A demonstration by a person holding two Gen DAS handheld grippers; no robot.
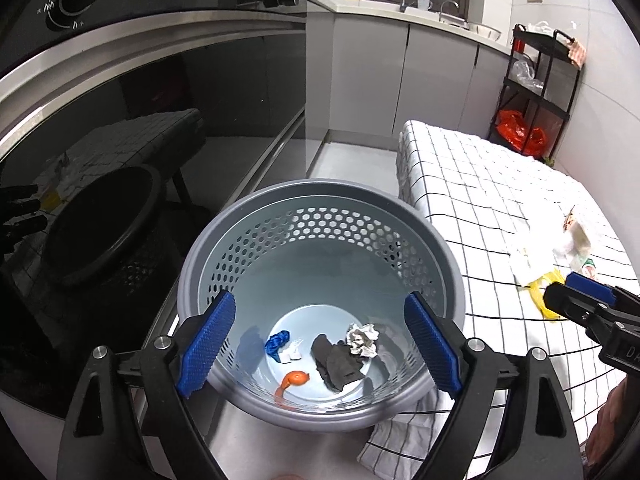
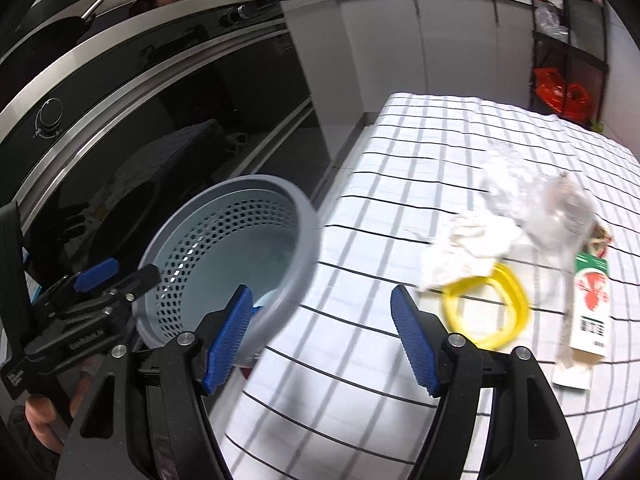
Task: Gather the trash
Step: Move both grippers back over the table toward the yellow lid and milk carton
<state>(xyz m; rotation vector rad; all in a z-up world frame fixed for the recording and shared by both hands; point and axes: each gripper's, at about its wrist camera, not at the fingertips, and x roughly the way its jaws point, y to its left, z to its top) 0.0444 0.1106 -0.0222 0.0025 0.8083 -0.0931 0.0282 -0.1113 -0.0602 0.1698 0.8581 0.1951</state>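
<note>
Above the round grey perforated plastic bin [image 1: 320, 208], the left gripper [image 1: 320, 344] and right gripper [image 2: 322, 344] hold their jaws open, empty.

The grey perforated plastic bin [image 2: 224, 264] is motion-blurred at its three o'clock rim; the crumpled clear plastic wrapper [image 2: 560, 208] is smeared.
</note>
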